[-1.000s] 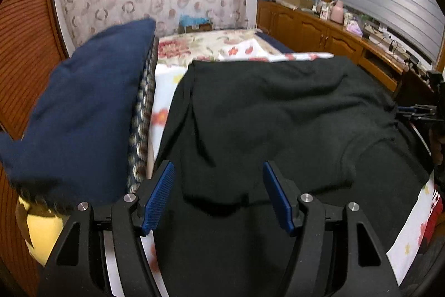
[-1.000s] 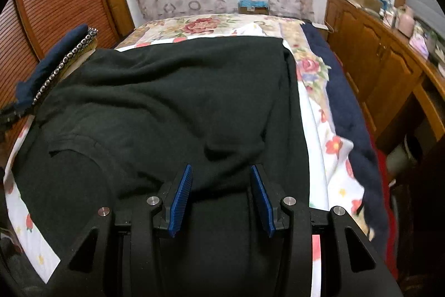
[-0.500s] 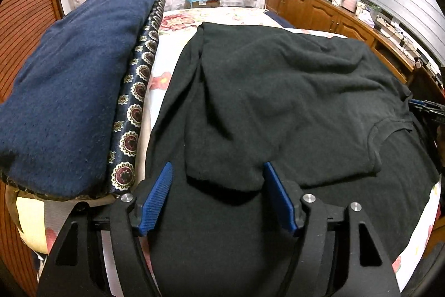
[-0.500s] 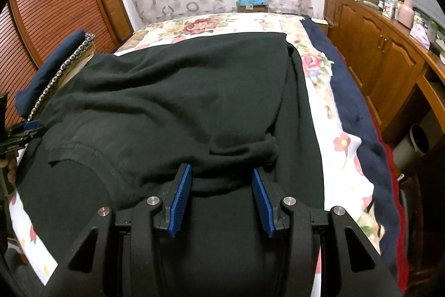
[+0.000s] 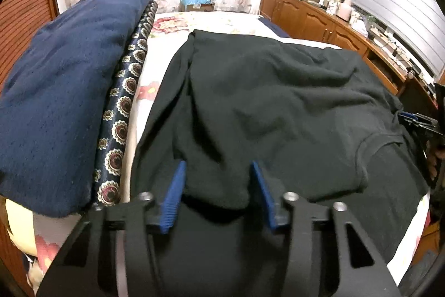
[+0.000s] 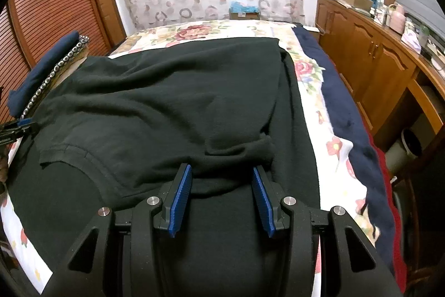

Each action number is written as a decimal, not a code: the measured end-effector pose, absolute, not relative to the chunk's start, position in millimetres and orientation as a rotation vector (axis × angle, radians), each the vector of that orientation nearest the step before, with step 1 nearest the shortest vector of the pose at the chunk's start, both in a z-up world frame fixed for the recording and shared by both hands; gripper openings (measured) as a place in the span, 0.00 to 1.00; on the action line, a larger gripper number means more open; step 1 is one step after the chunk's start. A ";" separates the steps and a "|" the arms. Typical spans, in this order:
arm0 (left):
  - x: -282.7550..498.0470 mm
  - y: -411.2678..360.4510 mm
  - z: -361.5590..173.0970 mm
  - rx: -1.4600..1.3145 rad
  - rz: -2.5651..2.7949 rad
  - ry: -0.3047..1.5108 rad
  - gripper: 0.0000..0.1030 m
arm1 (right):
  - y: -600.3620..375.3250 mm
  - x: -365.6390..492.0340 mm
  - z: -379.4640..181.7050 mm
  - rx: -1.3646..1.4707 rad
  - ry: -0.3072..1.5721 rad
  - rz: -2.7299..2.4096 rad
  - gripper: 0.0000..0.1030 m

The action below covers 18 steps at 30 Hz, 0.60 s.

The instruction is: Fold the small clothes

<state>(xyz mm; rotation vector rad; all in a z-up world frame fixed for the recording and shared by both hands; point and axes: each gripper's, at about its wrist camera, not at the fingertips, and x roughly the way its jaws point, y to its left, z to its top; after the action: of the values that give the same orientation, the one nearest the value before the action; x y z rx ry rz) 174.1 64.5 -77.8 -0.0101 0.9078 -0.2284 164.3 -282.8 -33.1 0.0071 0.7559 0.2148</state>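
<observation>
Both the left gripper and right gripper sit open astride a black shirt's folded edge on the bed.

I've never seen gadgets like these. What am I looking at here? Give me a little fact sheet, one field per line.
Place: a bed with a flowered cover
Garment: a black shirt spread on the bed, its far part folded toward the camera
Left tongs: open, a folded corner of the shirt lies between the blue pads
Right tongs: open, the other folded corner lies between the pads
Beside the shirt: a navy pillow on a patterned cushion
Along the wall: wooden cabinets
</observation>
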 end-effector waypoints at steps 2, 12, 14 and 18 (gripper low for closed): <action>177.4 66.0 -77.3 -0.007 -0.215 0.911 0.39 | -282.0 168.2 -32.0 0.010 0.766 0.214 0.44; 163.3 66.4 -55.2 -0.038 -0.267 0.813 0.06 | -276.5 150.6 -11.8 0.007 0.668 0.257 0.04; 154.1 65.1 -43.8 -0.032 -0.274 0.782 0.06 | -281.3 141.9 -2.8 0.028 0.638 0.270 0.04; 137.2 69.2 -23.3 -0.057 -0.281 0.724 0.06 | -289.6 121.0 12.4 0.049 0.583 0.291 0.04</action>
<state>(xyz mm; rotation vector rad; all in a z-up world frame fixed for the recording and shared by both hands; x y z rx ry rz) 137.2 69.2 -23.3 -0.0572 0.7243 -0.2809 121.0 -289.6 12.4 0.0486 0.5826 0.2909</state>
